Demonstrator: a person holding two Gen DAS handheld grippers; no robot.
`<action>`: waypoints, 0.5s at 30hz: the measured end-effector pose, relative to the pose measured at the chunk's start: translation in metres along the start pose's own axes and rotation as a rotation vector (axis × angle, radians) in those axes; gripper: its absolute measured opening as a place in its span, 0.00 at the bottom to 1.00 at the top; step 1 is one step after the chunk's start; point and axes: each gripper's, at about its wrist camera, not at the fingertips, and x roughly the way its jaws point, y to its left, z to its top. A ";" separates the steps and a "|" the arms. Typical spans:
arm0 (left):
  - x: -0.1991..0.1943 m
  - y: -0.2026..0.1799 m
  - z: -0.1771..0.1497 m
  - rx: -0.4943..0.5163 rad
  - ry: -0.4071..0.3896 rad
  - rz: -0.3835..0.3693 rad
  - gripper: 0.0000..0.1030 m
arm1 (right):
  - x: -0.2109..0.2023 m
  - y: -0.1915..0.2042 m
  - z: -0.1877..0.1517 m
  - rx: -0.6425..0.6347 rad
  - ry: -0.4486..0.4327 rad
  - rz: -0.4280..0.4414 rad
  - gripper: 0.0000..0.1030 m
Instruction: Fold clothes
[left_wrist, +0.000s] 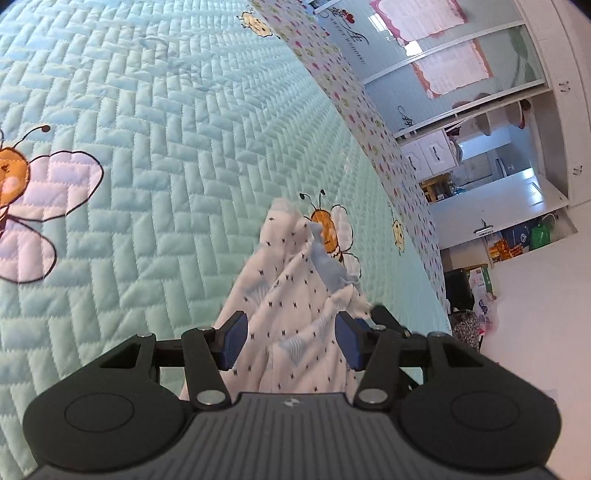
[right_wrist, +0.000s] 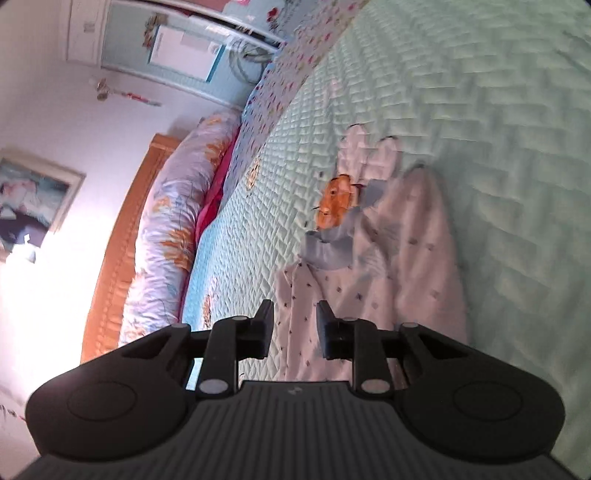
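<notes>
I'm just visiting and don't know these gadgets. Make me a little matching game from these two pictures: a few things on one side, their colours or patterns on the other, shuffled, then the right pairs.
Things:
1. garment
2. quilt
3. headboard
4. left gripper pads

Looks:
A. plain wood, orange-brown
B. white with small dark marks and a pale blue trim
C. blue, ribbed
D. pale green stitching with cartoon bees

Pairs: 1-B, 2-D, 3-A, 4-C
</notes>
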 end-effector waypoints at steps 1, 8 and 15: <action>0.002 0.001 0.001 -0.007 0.004 0.005 0.53 | 0.007 0.004 0.001 -0.022 0.006 -0.013 0.26; 0.022 0.008 -0.007 -0.007 0.058 0.004 0.55 | 0.055 0.008 -0.004 -0.024 0.114 0.005 0.26; 0.000 0.009 -0.008 0.012 0.039 0.004 0.55 | 0.025 0.005 -0.003 -0.012 -0.007 -0.035 0.31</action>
